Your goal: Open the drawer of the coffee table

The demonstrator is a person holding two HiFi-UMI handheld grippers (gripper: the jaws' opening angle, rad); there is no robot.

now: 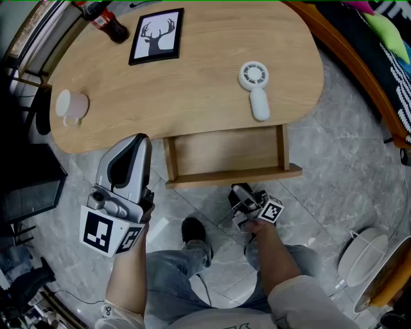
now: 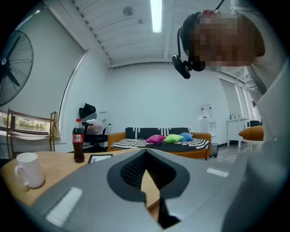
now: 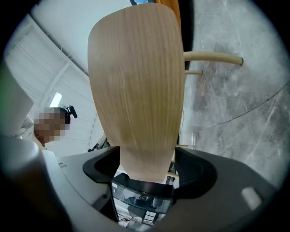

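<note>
Drawer (image 1: 225, 151) of the coffee table (image 1: 192, 83) is seen already pulled out. It sits at centre frame in the head view, sticking out from under the tabletop's lower edge toward the bottom of the picture. Its inside is exposed and nothing is seen in it. The drawer front (image 1: 231, 177) forms the lowest edge.

The right gripper (image 1: 241, 195) is placed just below that front, right of centre. In the right gripper view a light wood board, taken to be the drawer front, fills the gap between the 2 jaws. The jaws are held about half apart and both inner faces appear to lie against the board, so a grip on it is judged. Contact on the right-hand side of that picture is less certain.

The left gripper (image 1: 136, 144) is held at lower left of the head view, beside the table edge and well apart from the drawer. Its jaws are closed tip to tip with nothing between them. No part in the task is seen for it.

Progress: opening is judged mostly done, since a good depth of the drawer is showing. How much slide travel remains cannot be told. What may be left is a further pull toward the bottom of the frame, then letting go.

On the tabletop, untouched: a mug (image 1: 70, 106) at left, a bottle (image 1: 106, 19) and a framed deer print (image 1: 157, 35) at upper left, and a handheld fan (image 1: 255, 87) at upper right.
</note>
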